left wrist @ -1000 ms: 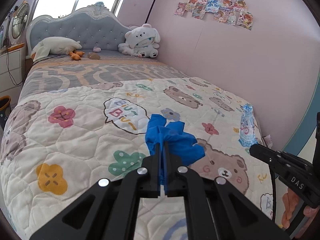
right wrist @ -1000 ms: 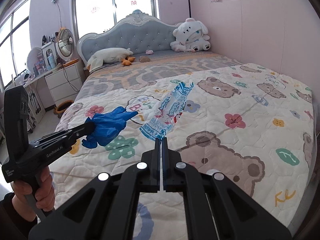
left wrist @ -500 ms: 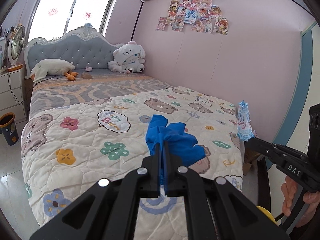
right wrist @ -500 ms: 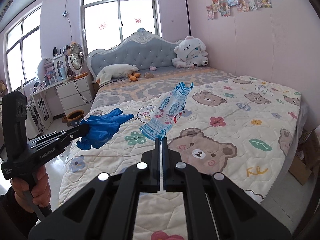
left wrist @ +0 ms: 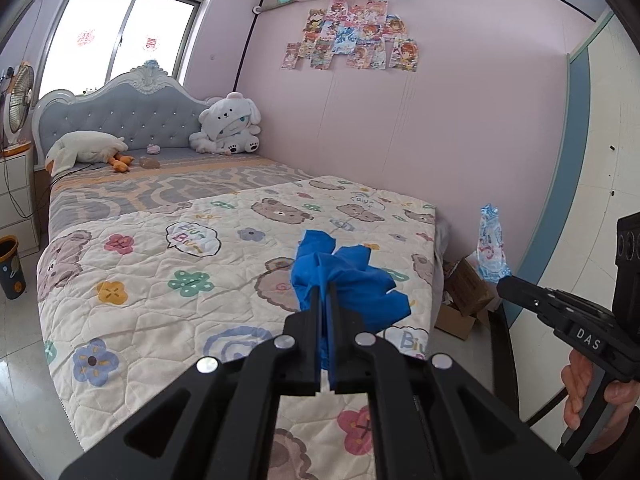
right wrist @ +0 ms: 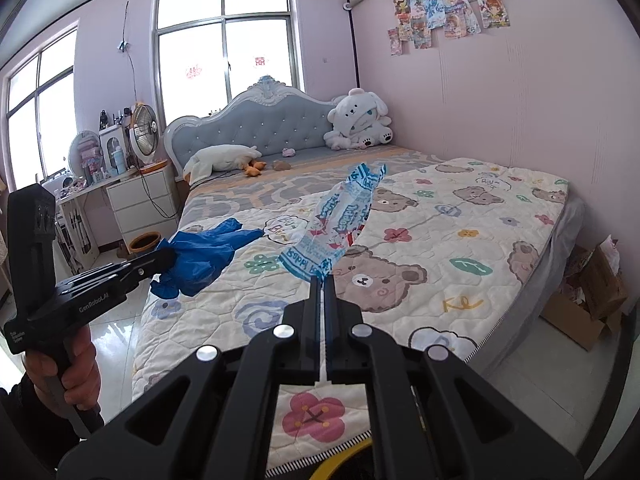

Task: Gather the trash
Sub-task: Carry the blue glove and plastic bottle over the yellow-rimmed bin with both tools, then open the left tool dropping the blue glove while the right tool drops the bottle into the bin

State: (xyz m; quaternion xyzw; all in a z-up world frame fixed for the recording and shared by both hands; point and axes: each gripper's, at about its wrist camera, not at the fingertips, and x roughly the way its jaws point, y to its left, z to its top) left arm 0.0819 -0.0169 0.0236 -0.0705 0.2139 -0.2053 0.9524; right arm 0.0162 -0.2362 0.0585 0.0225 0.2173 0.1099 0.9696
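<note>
My left gripper [left wrist: 325, 294] is shut on a crumpled blue glove [left wrist: 346, 278] and holds it in the air above the foot of the bed. The glove also shows in the right wrist view [right wrist: 200, 256], hanging from the left gripper [right wrist: 166, 258]. My right gripper [right wrist: 322, 284] is shut on a clear blue-printed plastic wrapper [right wrist: 340, 216], held up over the quilt. In the left wrist view the wrapper [left wrist: 491, 246] sticks up from the right gripper [left wrist: 505, 282] at the right.
The bed has a bear-print quilt [left wrist: 180, 264], plush toys [left wrist: 226, 126] by the headboard. Cardboard boxes [right wrist: 588, 304] sit on the floor by the pink wall. A small bin [left wrist: 11, 268] stands left of the bed near white drawers [right wrist: 144, 204]. A yellow rim [right wrist: 340, 462] shows below.
Both grippers have drawn back and up from the bed with the glove and the wrapper still held. More of the floor, wall and bed foot shows now.
</note>
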